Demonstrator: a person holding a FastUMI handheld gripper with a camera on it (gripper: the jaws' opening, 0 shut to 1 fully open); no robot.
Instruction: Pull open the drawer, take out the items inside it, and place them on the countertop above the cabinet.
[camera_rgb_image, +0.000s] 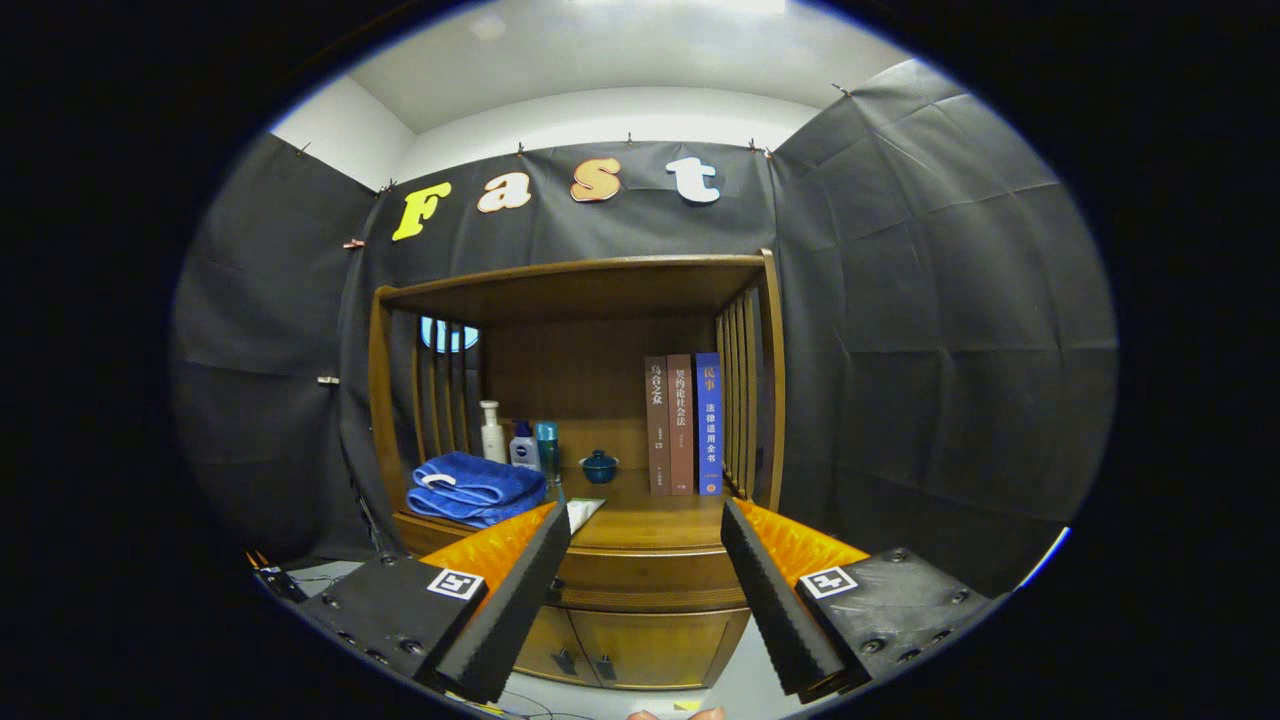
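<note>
A wooden cabinet stands ahead of me, with its drawer (648, 577) closed just under the countertop (655, 523). My gripper (646, 520) is open and holds nothing; its fingers frame the drawer front from a distance. On the countertop lie a folded blue towel (472, 487), a white pump bottle (491, 432), two small bottles (533, 446), a small blue lidded cup (599, 466), three upright books (683, 424) and a flat light item (582, 513) near the front edge. What the drawer holds is hidden.
A wooden hutch (585, 280) with slatted sides roofs the countertop. Two cabinet doors (620, 650) with dark handles sit below the drawer. Black cloth walls surround the cabinet. A fingertip (672, 714) shows at the bottom, and cables (300, 580) lie on the floor at the left.
</note>
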